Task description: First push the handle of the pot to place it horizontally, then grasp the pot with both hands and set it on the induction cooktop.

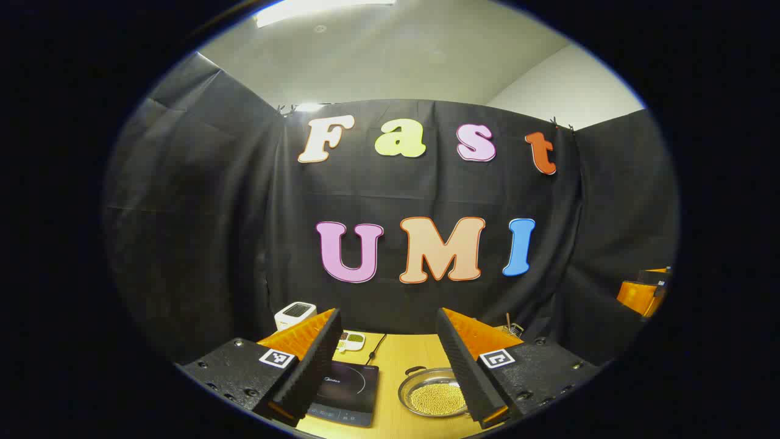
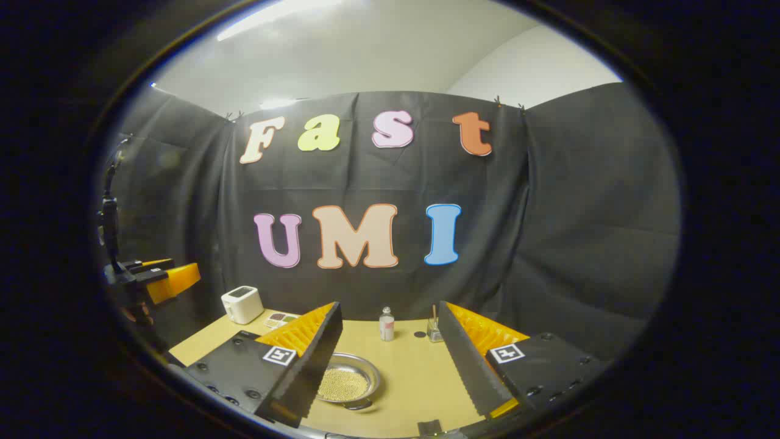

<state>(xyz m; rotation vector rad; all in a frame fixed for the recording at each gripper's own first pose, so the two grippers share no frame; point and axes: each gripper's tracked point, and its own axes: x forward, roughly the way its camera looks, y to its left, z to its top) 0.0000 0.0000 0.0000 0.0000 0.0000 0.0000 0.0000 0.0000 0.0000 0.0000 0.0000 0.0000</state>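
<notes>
Pot (image 1: 436, 393): on the worktop (image 1: 396, 360) just right of the cooktop (image 1: 344, 390); my right finger hides part of its rim.
My left hand-held gripper (image 1: 390, 360): released, above the worktop.
My right hand-held gripper (image 2: 390, 353): released, holding nothing.

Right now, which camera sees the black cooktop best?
The left gripper view: the induction cooktop lies on the table beside the pot, partly behind the left gripper. In the right gripper view I can't make it out.

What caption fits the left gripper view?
Open left gripper hovers above the pot of beans beside the induction cooktop.
</notes>
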